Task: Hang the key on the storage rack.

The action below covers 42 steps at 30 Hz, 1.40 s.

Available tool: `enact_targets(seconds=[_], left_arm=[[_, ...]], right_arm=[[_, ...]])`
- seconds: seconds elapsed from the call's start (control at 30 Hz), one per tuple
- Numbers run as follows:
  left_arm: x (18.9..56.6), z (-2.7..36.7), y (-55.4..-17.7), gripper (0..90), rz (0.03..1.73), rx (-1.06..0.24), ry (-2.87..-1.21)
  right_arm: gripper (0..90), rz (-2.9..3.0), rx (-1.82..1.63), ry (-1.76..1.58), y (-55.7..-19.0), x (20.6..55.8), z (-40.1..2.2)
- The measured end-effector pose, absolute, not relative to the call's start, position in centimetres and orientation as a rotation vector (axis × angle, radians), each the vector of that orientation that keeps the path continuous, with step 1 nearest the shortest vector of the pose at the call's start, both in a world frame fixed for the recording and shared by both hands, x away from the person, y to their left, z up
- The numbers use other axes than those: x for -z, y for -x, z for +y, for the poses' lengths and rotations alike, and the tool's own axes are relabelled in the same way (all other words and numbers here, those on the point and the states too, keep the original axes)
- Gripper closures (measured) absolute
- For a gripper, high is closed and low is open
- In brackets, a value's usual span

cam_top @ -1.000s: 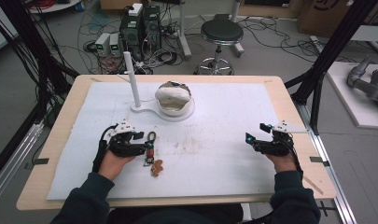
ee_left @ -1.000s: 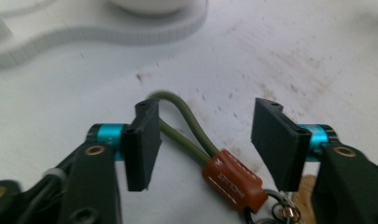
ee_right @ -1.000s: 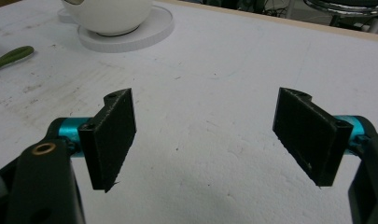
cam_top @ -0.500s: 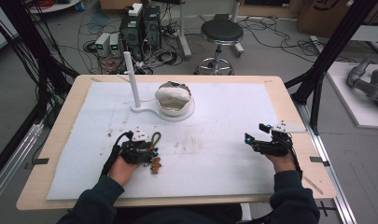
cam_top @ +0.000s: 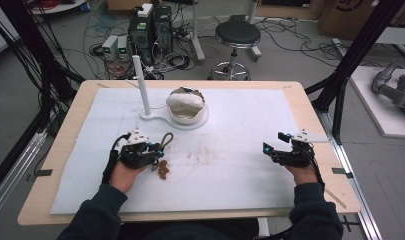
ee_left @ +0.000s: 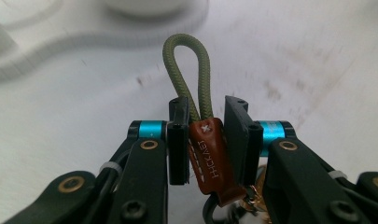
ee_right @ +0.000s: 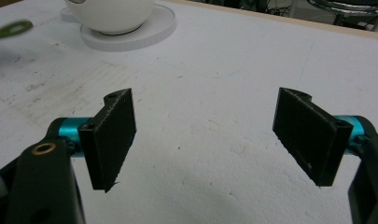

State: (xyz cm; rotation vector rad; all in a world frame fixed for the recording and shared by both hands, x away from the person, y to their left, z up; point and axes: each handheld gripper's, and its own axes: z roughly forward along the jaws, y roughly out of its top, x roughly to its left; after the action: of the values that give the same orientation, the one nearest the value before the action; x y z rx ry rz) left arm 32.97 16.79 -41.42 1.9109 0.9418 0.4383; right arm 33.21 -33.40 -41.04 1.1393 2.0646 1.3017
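Brown leather keychain tab (ee_left: 212,156) with olive cord loop (ee_left: 186,70) — your left gripper (ee_left: 207,140) has just closed on it; right gripper (ee_right: 214,140) jaws stand wide apart — holding nothing.

A pale wooden table (cam_top: 50,165) topped with a white sheet (cam_top: 250,150) stands on a grey floor (cam_top: 290,55). Behind it a black round stool (cam_top: 237,34) stands among tangled cables (cam_top: 105,30), near computer boxes (cam_top: 151,27). Black frame posts (cam_top: 362,47) rise at both sides, and cardboard boxes (cam_top: 350,15) sit at the far right.
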Motion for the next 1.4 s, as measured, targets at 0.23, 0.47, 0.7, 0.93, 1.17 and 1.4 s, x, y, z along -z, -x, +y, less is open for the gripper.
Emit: enact_targets(seconds=[0.23, 0.47, 0.7, 0.93, 1.17, 1.4], left_arm=[[38.4, 19.8, -32.9, 71.5, 0.906, -0.529, -1.709], [35.0, 22.5, -33.9, 71.5, 0.918, -0.599, -1.556], [30.9, 23.0, -36.2, 71.5, 0.901, -0.673, -1.554], [30.8, 23.3, -39.0, 71.4, 0.993, -0.683, -1.593], [31.9, 23.0, -40.4, 71.4, 1.044, -0.685, -1.639], [33.3, 22.4, -41.8, 70.8, 1.078, -0.653, -1.689]], right_arm=[[21.7, 2.068, -1.306, -1.137, -33.2, 41.0, -33.3], [21.7, 2.056, -1.319, -1.132, -33.2, 40.8, -33.4], [21.7, 2.047, -1.323, -1.128, -33.1, 40.7, -33.5], [21.7, 2.048, -1.324, -1.127, -33.1, 40.7, -33.6], [21.7, 2.051, -1.323, -1.127, -33.2, 40.7, -33.6], [21.7, 2.051, -1.322, -1.124, -33.2, 40.8, -33.6]])
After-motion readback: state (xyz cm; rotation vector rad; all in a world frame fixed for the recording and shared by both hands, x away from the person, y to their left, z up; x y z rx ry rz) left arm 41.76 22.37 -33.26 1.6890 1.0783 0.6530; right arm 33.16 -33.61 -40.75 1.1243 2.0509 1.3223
